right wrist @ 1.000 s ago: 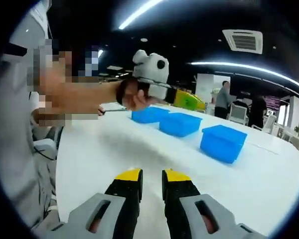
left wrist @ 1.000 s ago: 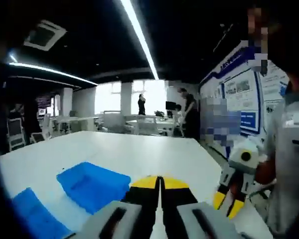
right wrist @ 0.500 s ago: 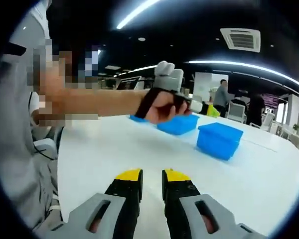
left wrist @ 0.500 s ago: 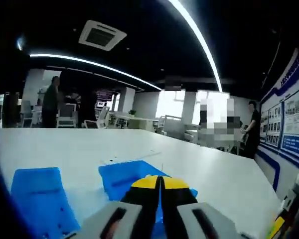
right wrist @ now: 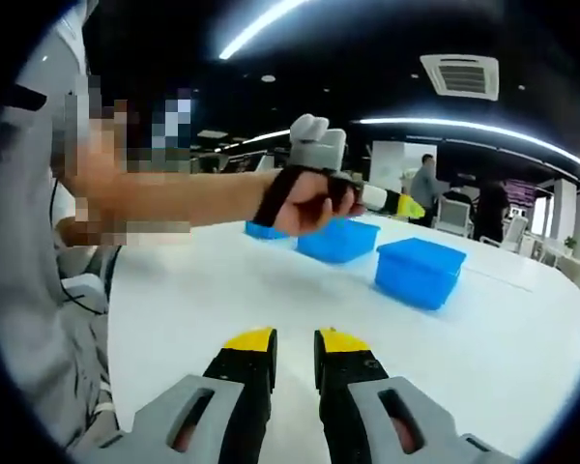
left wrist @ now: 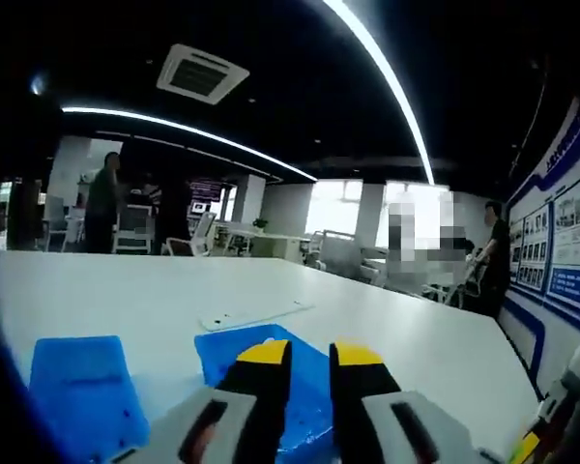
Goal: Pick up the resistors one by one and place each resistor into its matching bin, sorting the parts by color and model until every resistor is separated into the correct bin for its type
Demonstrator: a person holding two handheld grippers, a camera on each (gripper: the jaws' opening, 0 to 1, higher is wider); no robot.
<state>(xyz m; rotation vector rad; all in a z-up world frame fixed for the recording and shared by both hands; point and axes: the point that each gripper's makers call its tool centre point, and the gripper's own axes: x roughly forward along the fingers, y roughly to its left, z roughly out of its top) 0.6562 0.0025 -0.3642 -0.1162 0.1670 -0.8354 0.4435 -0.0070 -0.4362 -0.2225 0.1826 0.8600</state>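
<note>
Fingers (left wrist: 271, 360) of left gripper (left wrist: 309, 356) parted above blue bin (left wrist: 309, 406).

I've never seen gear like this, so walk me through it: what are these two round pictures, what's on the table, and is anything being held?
A person holds a hand-operated claw in each hand, and each claw carries a camera looking along its yellow-tipped jaws. The left claw hangs over a blue bin, with another bin beside it. The right claw hovers over the bare white table; from there you see the person's hand gripping the other claw near the blue bins. Both claws are slightly open and hold nothing. No resistors are visible.
</note>
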